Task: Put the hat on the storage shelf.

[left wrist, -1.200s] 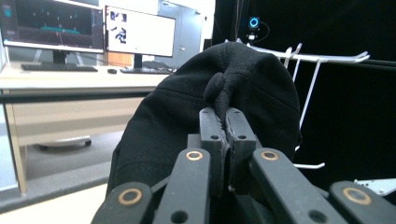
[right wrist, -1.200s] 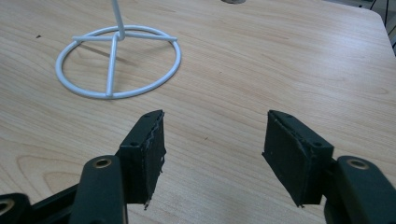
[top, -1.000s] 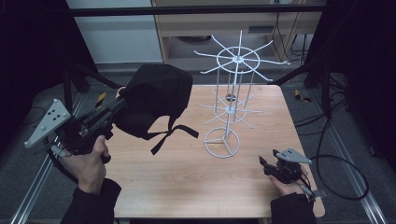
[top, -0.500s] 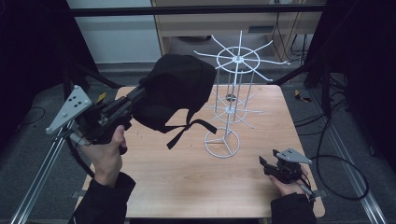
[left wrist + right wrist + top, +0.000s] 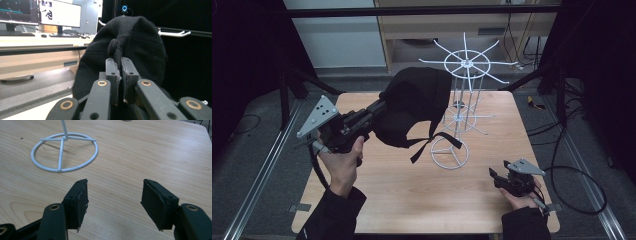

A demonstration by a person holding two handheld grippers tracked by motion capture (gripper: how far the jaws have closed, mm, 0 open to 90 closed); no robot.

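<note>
We had the black fabric cap [image 5: 412, 107] pinched in the left gripper [image 5: 119, 75] beside the white wire rack [image 5: 464, 100], not yet hung, while the right gripper [image 5: 113, 202] rested agape.

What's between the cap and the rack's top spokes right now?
Nothing visible. The left gripper holds the black cap in the air right beside the white wire rack, level with its top spokes. The cap's straps hang loose above the rack's base ring.

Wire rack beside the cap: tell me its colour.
White all over, plain. The wire rack shows best in the high view, standing on the wooden table.
</note>
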